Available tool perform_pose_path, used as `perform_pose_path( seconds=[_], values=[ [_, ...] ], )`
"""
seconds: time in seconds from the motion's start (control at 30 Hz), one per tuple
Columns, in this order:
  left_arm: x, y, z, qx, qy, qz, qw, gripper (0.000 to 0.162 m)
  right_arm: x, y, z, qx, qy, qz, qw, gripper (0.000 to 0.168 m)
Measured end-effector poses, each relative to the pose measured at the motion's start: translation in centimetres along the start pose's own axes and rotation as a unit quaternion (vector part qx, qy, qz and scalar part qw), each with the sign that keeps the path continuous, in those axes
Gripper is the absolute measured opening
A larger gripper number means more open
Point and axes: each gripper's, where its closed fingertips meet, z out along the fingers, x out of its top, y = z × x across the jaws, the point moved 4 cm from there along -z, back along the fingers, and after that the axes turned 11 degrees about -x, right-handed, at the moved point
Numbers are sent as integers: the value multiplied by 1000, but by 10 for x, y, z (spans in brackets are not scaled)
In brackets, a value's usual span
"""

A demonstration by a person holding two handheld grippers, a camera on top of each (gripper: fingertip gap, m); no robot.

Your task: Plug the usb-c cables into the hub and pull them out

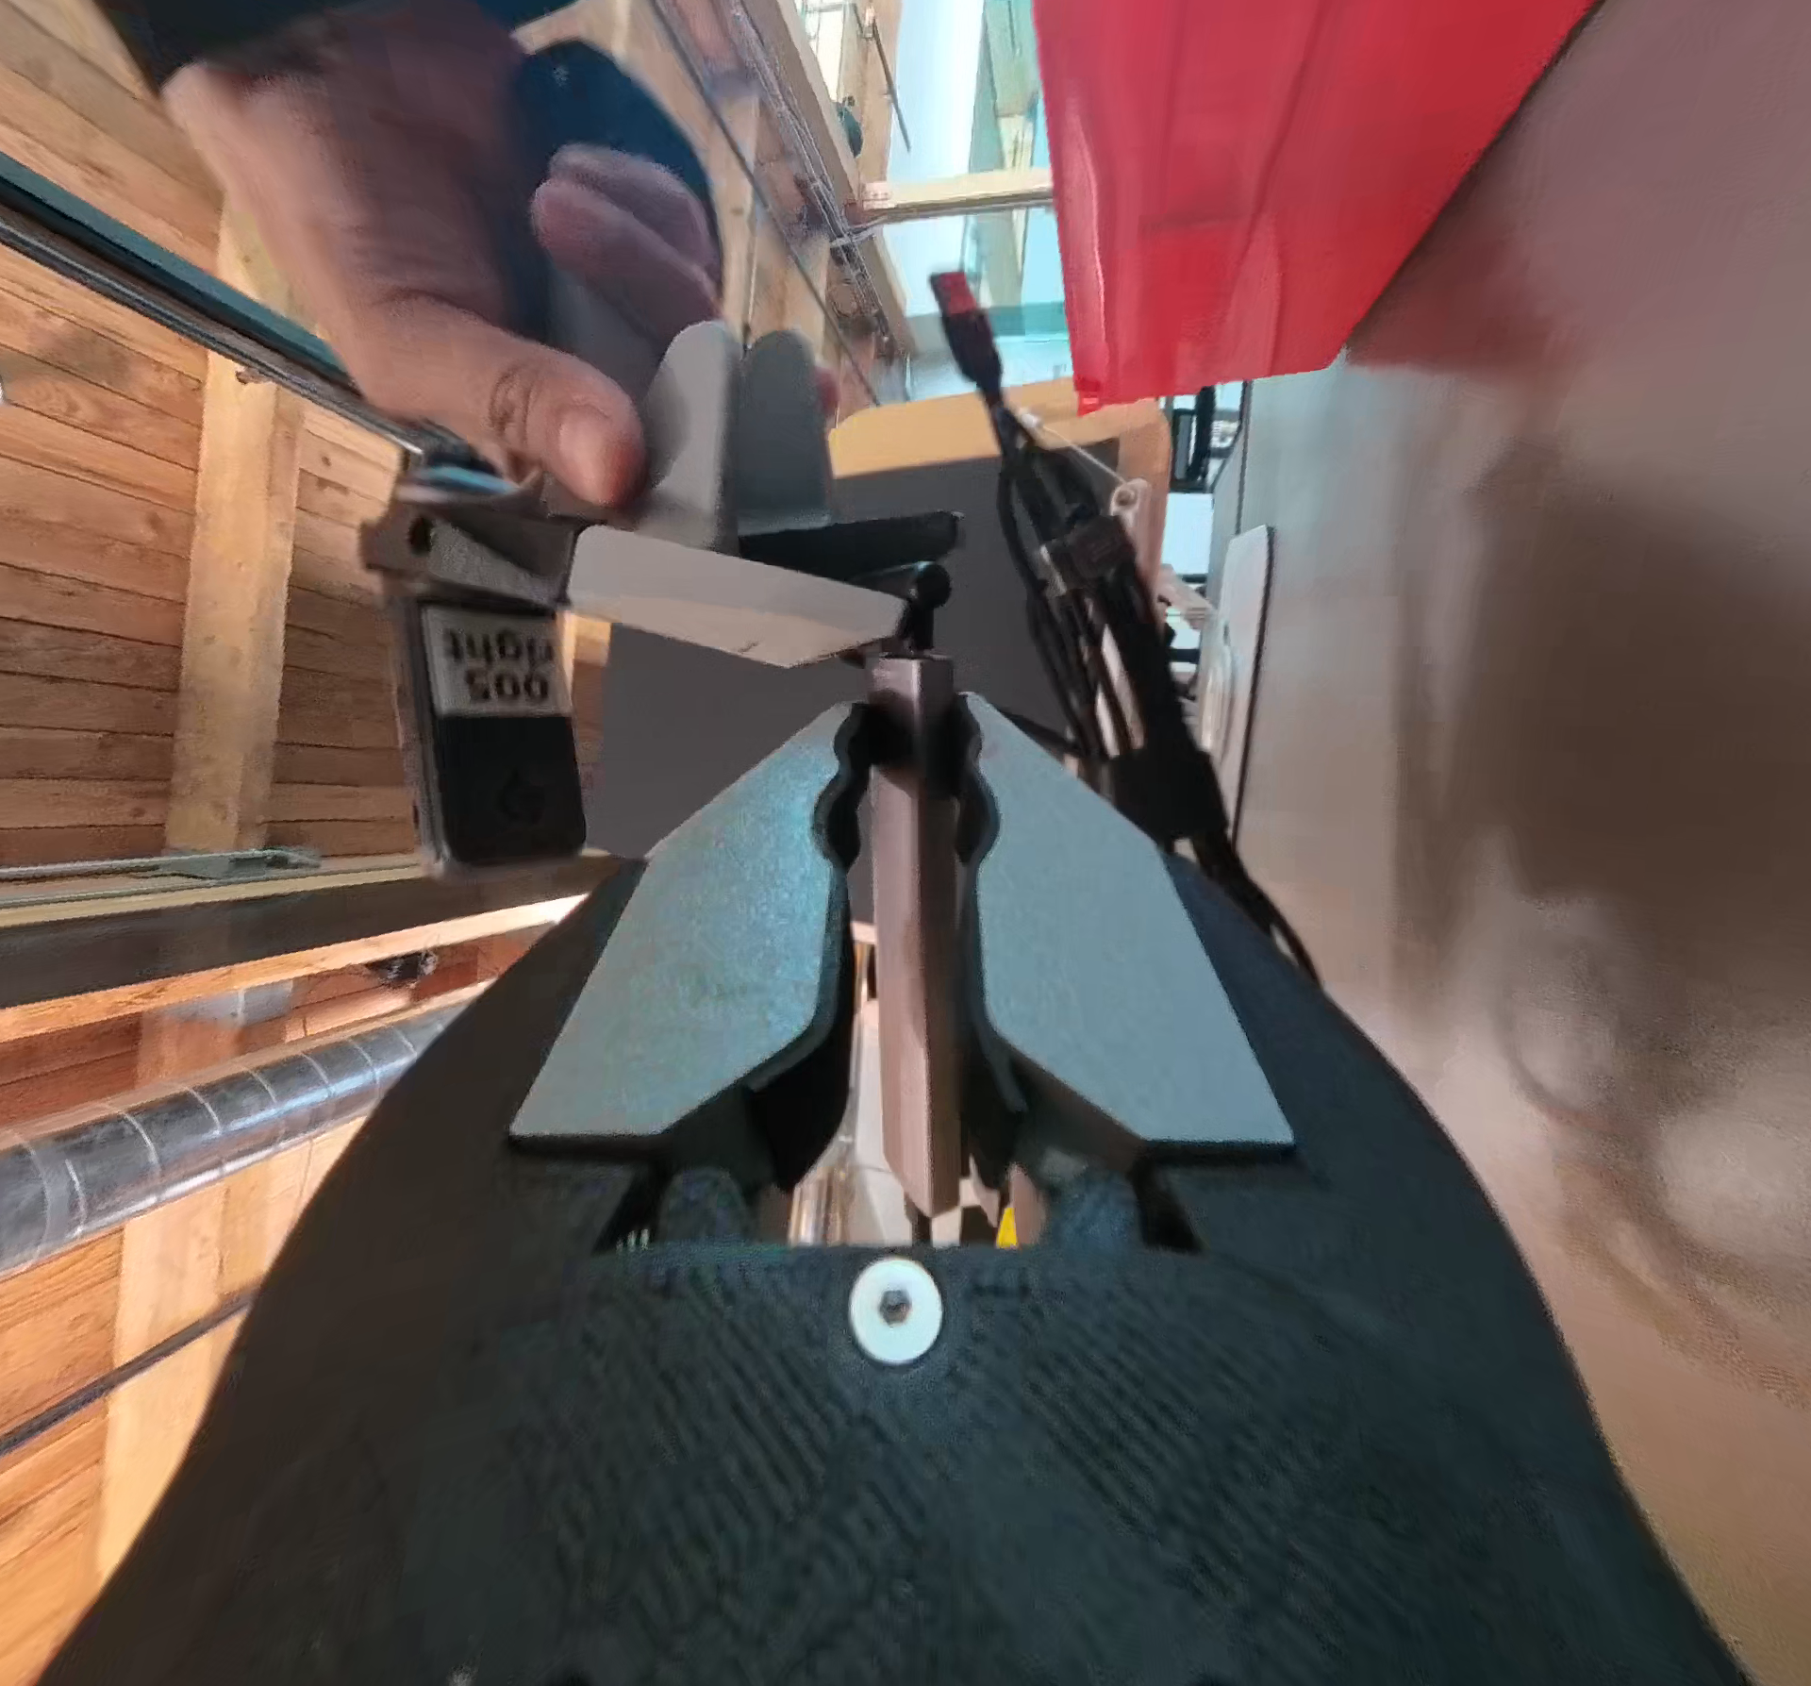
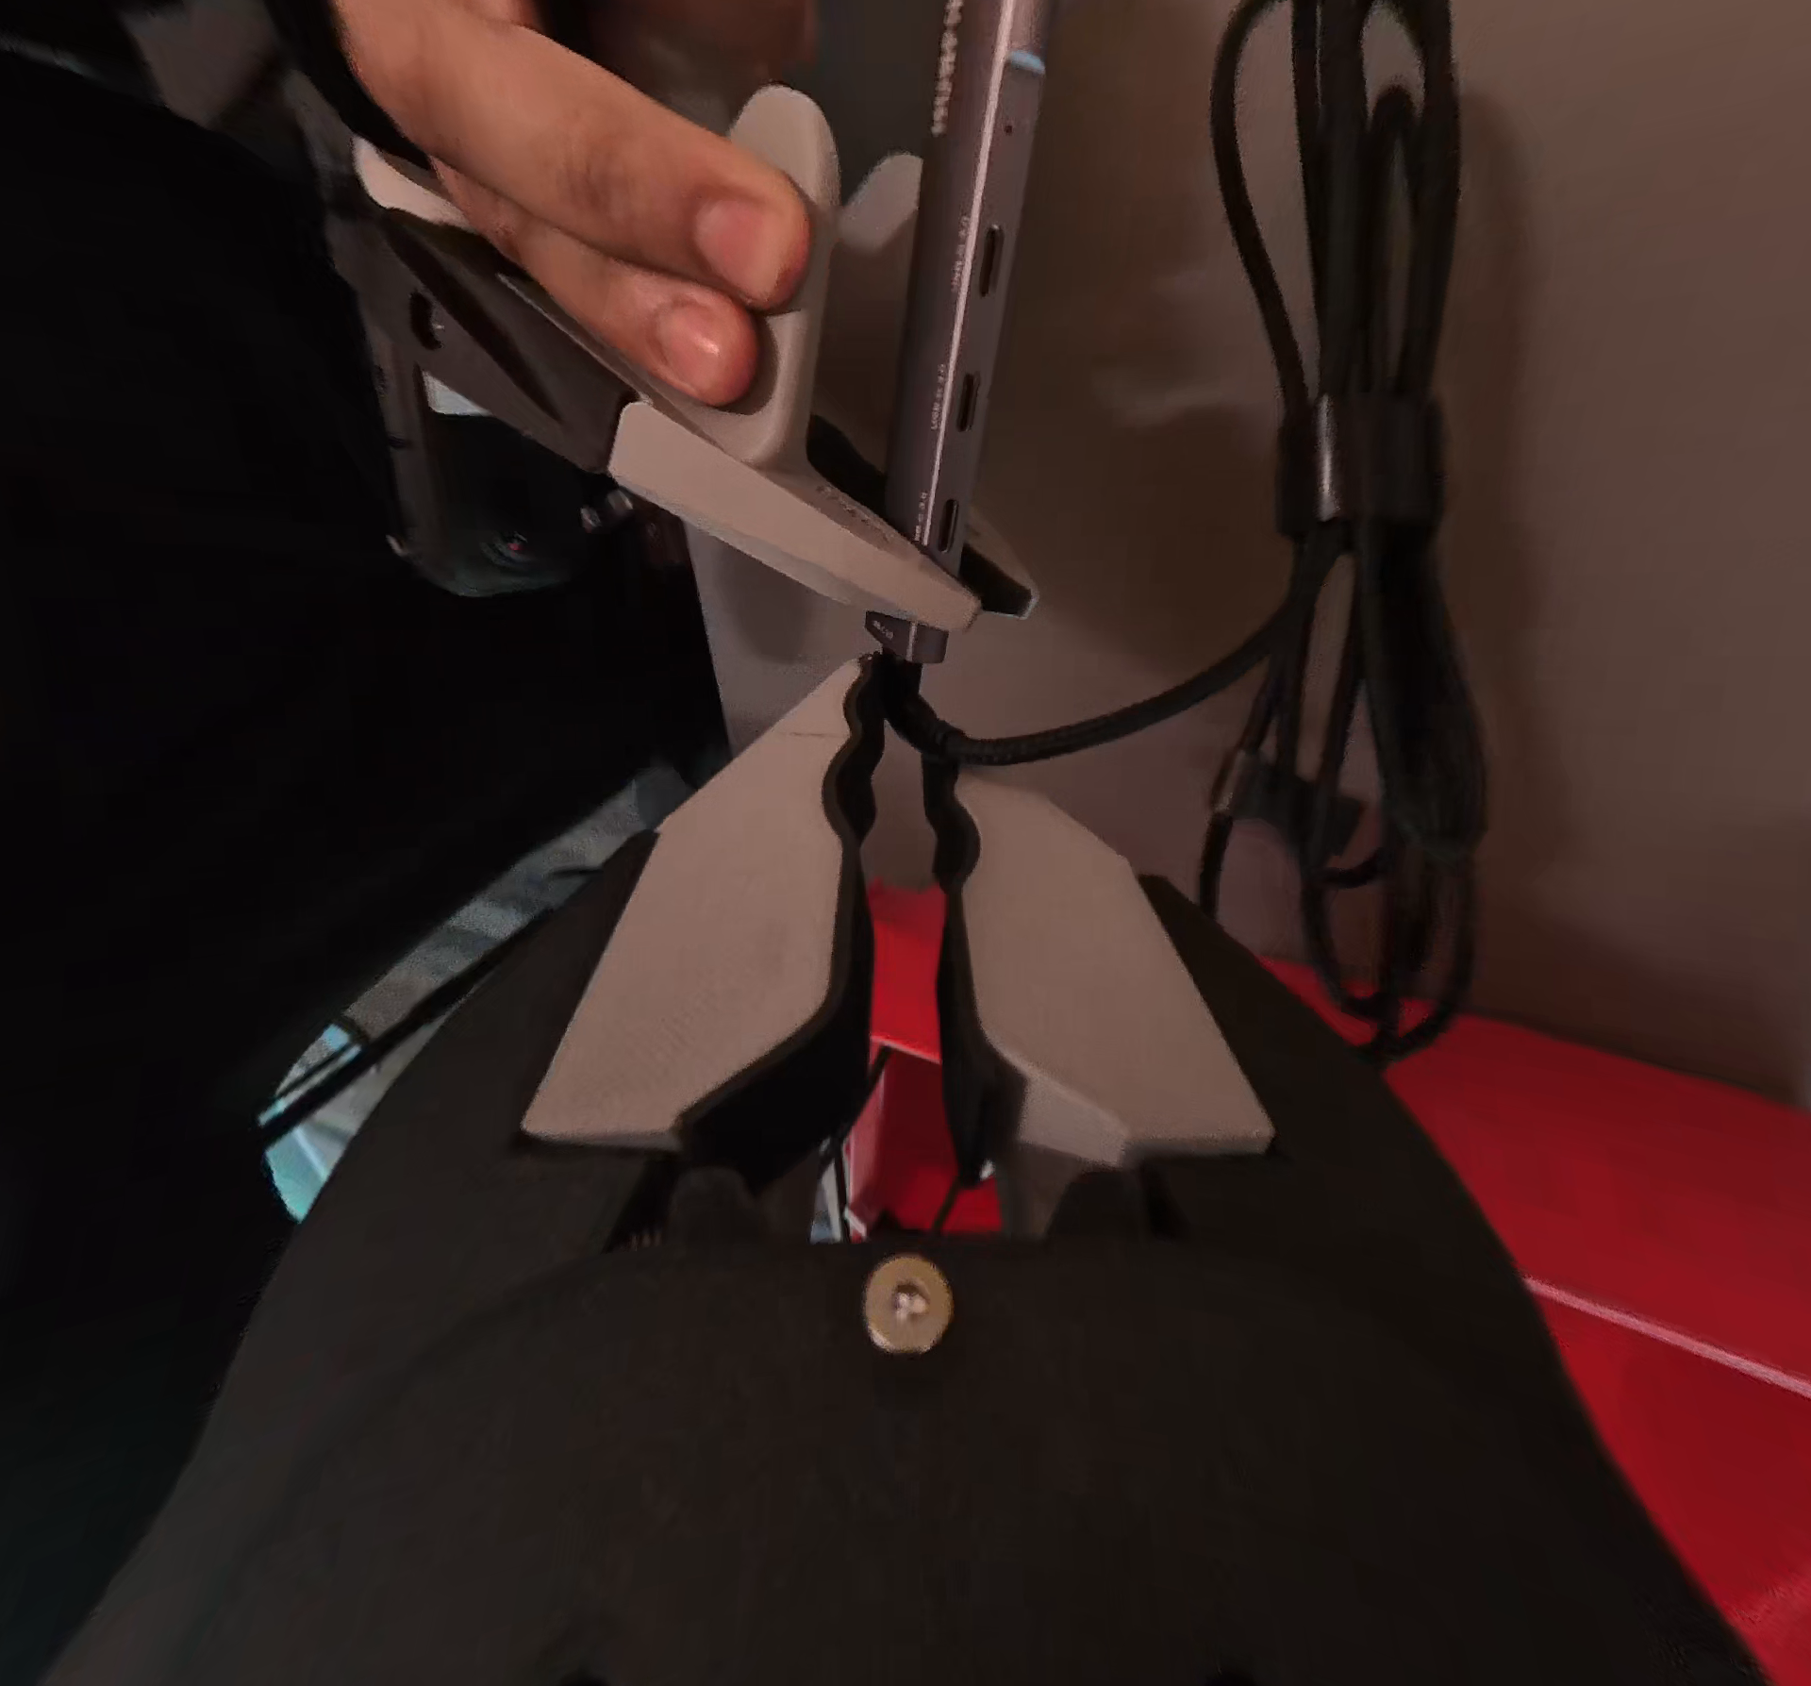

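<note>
At mid-air, above a red surface (image 2: 1470, 1149), the hub (image 2: 980, 267) is held upright and clear of any support, with one gripper at each end of the job.

Left gripper (image 1: 911, 727): jaws closed flat on the hub's two broad faces, with the bar lying lengthwise between the fingers. Judgement: this grip steadies the body against push or pull along its axis.

Right gripper (image 2: 902, 727): jaws narrow and pinching the cable (image 2: 1078, 727) at its plug, directly under the hub's end face. Its approach is in line with the hub, which suits a straight insertion or withdrawal. Whether the plug is fully seated cannot be told; the joint is small and partly hidden by the fingertips.

A hand (image 2: 549, 120) works the left gripper's handle, and another hand (image 1: 392, 218) works the right.

Materials:
- The hub is a slim grey metal bar with a matt finish, square edges and a row of small oval ports (image 2: 990, 247) on its narrow side.
- The cable is black and braided. It bends sharply away from the plug and runs slack to a coiled bundle (image 2: 1372, 463), bound by a strap, beside a plain wall.
- The gripper fingers are grey printed plastic, faceted, with black wavy rubber-like pads inside.

Risk: the tight bend at the plug could load the connector sideways
</note>
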Motion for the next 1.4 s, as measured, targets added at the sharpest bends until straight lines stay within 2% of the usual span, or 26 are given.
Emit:
perform_pose_path(
  seconds=[0.2,0.4,0.5,0.53,0.57,0.6,0.67,0.7,0.73,0.8,0.9,1.0,1.1,1.3,1.4],
  values=[
    [2,14,6,-39,-13,14,999,16,3,12,8,-97,-101,7,990,10],
    [-6,17,11,-53,-50,0,997,17,15,23,3,-188,-119,6,975,12],
    [-2,14,11,-49,-39,-16,998,15,12,20,-2,-193,-119,10,974,15],
    [-4,15,11,-65,-43,-28,997,12,9,18,-10,-200,-114,12,973,0],
    [-13,15,13,-74,-58,-62,994,10,0,30,-20,-263,-127,-9,956,0],
    [-23,15,14,-87,-64,-87,990,8,-7,31,-28,-283,-112,-15,952,0],
    [-31,11,13,-83,-62,-110,988,7,4,16,-41,-286,26,-27,957,0],
    [-30,9,13,-79,-58,-119,988,7,12,6,-48,-293,107,-29,950,0],
    [-28,6,13,-74,-57,-117,989,8,17,-6,-53,-297,184,-32,937,0],
    [-20,2,13,-71,-49,-124,988,7,19,-21,-58,-336,305,-32,890,7],
    [-11,1,10,-71,-28,-118,990,7,6,-28,-45,-418,368,-22,830,24],
    [-11,2,6,-96,-8,-142,985,7,-8,-37,-20,-454,349,-57,817,28],
    [-5,1,-1,-132,25,-150,979,8,-13,-37,-1,-501,297,-98,807,34],
    [7,-8,-6,-206,32,-211,955,7,-8,-31,16,-589,235,-184,751,12],
    [10,-11,-7,-225,31,-219,949,7,-5,-30,18,-613,213,-221,728,7]
  ],
)
